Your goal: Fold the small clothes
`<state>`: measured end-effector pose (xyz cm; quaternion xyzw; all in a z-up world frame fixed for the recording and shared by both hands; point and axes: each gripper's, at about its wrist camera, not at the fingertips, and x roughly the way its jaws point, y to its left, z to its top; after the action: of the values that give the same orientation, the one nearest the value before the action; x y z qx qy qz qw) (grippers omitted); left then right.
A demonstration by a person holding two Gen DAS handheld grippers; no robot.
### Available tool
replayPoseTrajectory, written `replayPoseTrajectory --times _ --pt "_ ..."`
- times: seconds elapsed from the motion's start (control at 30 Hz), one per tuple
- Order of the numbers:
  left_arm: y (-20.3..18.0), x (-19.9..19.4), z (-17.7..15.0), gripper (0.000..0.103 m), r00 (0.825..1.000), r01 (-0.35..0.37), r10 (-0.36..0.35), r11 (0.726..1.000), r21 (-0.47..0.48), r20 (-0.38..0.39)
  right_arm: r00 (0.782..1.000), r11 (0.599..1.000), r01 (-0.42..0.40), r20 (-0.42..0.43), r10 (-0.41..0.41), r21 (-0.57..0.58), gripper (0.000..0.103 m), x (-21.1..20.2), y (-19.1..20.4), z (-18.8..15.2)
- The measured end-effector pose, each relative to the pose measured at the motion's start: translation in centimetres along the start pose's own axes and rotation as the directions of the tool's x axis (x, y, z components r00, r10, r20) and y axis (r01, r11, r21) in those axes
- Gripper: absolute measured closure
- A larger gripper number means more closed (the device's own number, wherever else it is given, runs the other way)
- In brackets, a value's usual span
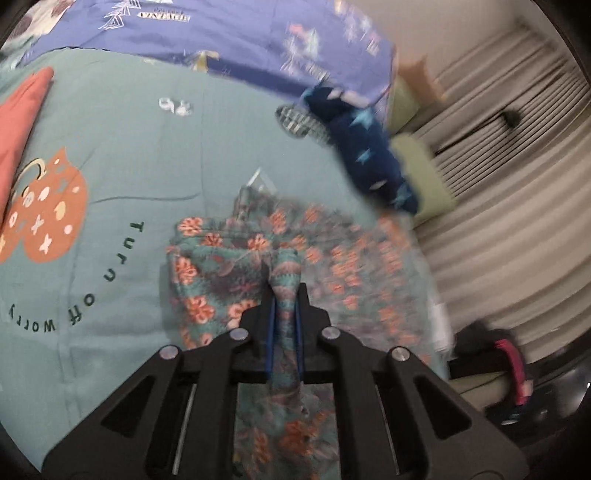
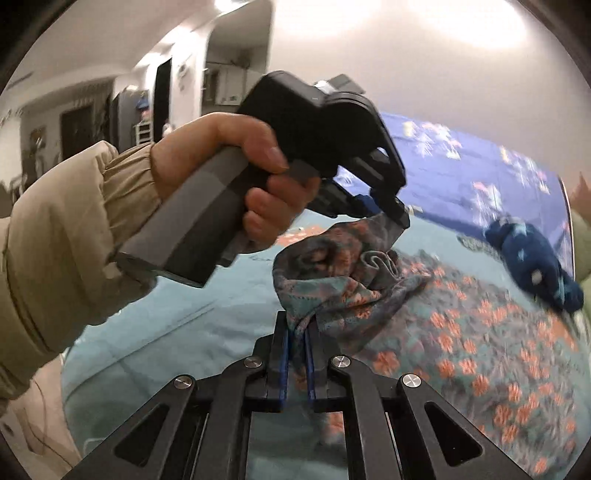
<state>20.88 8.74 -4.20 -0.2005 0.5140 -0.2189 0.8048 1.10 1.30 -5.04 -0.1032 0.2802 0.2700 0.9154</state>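
While both grippers pinch the same cloth: two fisheye views look down onto a bed, one from each handheld tool.

Floral garment: a teal piece of clothing printed with orange flowers. It lies spread on the bed, with two parts of it lifted into the tools. Its far side is blurred.

Left gripper: black, with blue pads. Its jaws are pressed close on a bunched ridge of the floral garment, which runs up between them.

Right gripper: the same black build. Its jaws are nearly together, pinching a gathered fold of the garment just above the bed.

Left hand: seen from the right wrist view, a bare hand in a beige padded sleeve wraps a grey handle. The tool it holds sits above the raised cloth, and its tip meets the cloth's upper edge.

Bed cover: teal, printed with an orange shape with pale spots and dark lettering that curves beside it.

Navy item: a dark blue soft thing with pale stars, lying beyond the garment near the bed's far edge.

Blue sheet: purple-blue with pale prints, across the head of the bed.

Red cloth: a coral piece at the left edge of the bed cover.
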Motion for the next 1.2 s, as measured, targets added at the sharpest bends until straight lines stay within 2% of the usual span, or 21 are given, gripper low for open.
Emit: replayPoseTrajectory --times 0.03,0.07,0.1,0.17,0.3,0.33,0.37,0.4,0.57,0.67,0.77,0.87,0.97,1.1,1.2 --pt "-0.6 1.1 0.1 0.088 0.999 -0.042 0.042 0.999 0.014 -0.026 1.000 1.000 -0.008 -0.011 0.008 0.021 0.097 0.1 -0.4 -0.1" --pt "-1.1 2.2 0.2 0.079 0.995 -0.082 0.083 0.996 0.028 -0.057 1.000 0.999 -0.014 -0.022 0.015 0.039 0.097 0.2 -0.9 -0.3" --pt "-1.5 3.3 0.3 0.074 0.990 -0.110 0.114 0.993 0.046 -0.086 0.999 0.998 -0.021 -0.034 0.023 0.054 0.097 0.3 -1.2 -0.6" --pt "-2.2 5.0 0.1 0.057 0.979 -0.153 0.163 0.984 0.087 -0.126 0.998 0.997 -0.033 -0.045 0.036 0.070 0.097 0.1 -1.4 -1.2" --pt "-3.6 7.1 -0.2 0.054 0.938 -0.294 0.320 0.938 0.185 -0.133 0.997 0.995 -0.050 -0.049 0.054 0.085 0.096 -0.4 -1.6 -2.1" --pt "-3.8 7.3 -0.2 0.057 0.932 -0.309 0.337 0.931 0.194 -0.131 0.997 0.994 -0.055 -0.048 0.060 0.092 0.096 -0.4 -1.8 -2.2" --pt "-3.9 7.5 -0.1 0.080 0.922 -0.340 0.368 0.918 0.203 -0.122 0.997 0.993 -0.062 -0.046 0.067 0.101 0.096 -0.4 -2.2 -2.3" --pt "-3.8 7.4 0.0 0.095 0.911 -0.366 0.395 0.907 0.206 -0.118 0.996 0.991 -0.074 -0.043 0.079 0.113 0.096 -0.5 -2.5 -2.4" --pt "-3.6 6.0 0.7 0.097 0.927 -0.339 0.357 0.928 0.156 -0.111 0.990 0.975 -0.136 -0.023 0.142 0.175 0.097 -0.6 -4.0 -2.6" --pt "-5.1 4.3 1.3 0.097 0.948 -0.298 0.310 0.944 0.144 -0.070 0.988 0.967 -0.154 0.022 0.153 0.203 0.097 -1.7 -4.9 -2.6" --pt "-7.3 2.8 2.2 0.097 0.973 -0.223 0.229 0.967 0.124 -0.040 0.987 0.958 -0.155 0.085 0.138 0.244 0.097 -3.0 -7.3 -2.7" --pt "-10.9 2.6 2.9 0.097 0.986 -0.164 0.167 0.975 0.149 -0.009 0.986 0.952 -0.121 0.148 0.081 0.283 0.097 -5.6 -9.6 -3.0" --pt "-15.4 3.8 3.6 0.097 0.992 -0.124 0.127 0.970 0.208 -0.004 0.982 0.939 -0.038 0.188 -0.028 0.341 0.097 -8.6 -12.8 -4.1" --pt "-21.8 8.0 3.8 0.097 0.994 -0.082 0.099 0.947 0.309 -0.037 0.973 0.900 0.032 0.192 -0.128 0.434 0.097 -11.4 -16.7 -6.0" --pt "-25.0 12.8 3.3 0.097 0.986 -0.089 0.131 0.932 0.351 -0.098 0.973 0.857 0.055 0.164 -0.160 0.512 0.097 -12.4 -19.2 -7.7"
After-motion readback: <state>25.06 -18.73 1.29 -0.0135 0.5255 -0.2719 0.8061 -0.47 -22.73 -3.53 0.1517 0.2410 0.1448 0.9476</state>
